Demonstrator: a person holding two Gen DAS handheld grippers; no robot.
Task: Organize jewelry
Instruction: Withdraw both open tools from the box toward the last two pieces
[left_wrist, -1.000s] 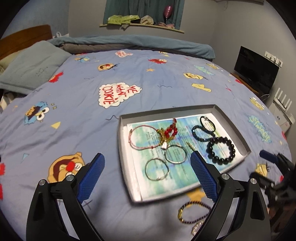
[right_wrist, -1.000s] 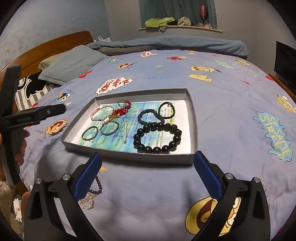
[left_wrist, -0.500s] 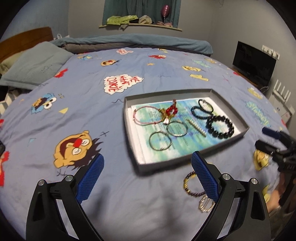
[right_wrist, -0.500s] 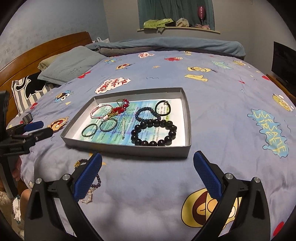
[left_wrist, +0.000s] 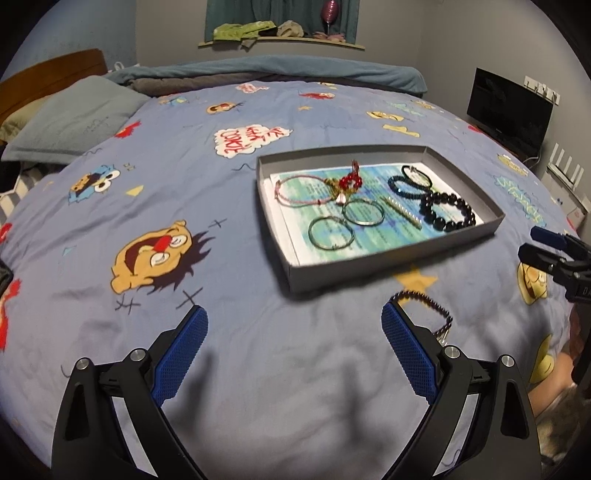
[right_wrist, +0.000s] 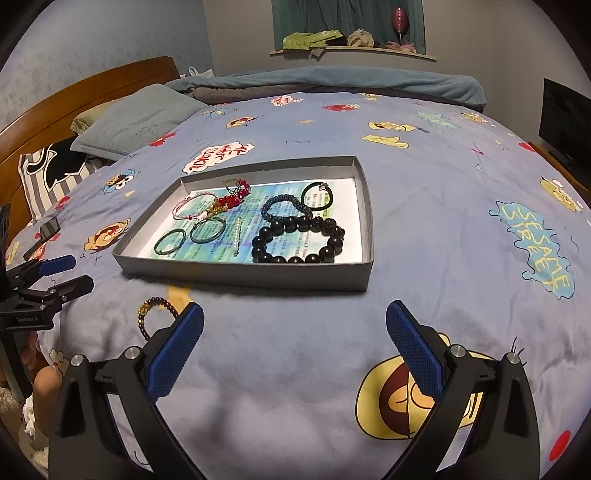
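My left gripper (left_wrist: 293, 349) and my right gripper (right_wrist: 294, 345) both hover low over the blue cartoon bedspread (right_wrist: 424, 192), fingers spread wide, holding nothing. Nearest me, a loose beaded bracelet (right_wrist: 157, 312) lies on the cover just in front of the grey tray (right_wrist: 243, 275); in the left view my right finger hides part of it, and I cannot tell whether a second chain lies with it. My worry: the soft cover may bunch under closing fingers, so I pinch cloth with the beads, or the strand slips out; a careless sweep could also knock the tray wall. Farther off, inside the tray, I count seven pieces: two thin metal rings (left_wrist: 347, 221); one slim bar (left_wrist: 402, 213); one large black bead bracelet (right_wrist: 297, 240); one dark blue beaded band (right_wrist: 286, 206); one black cord loop (right_wrist: 317, 195); one pink cord with red beads (left_wrist: 321, 186).
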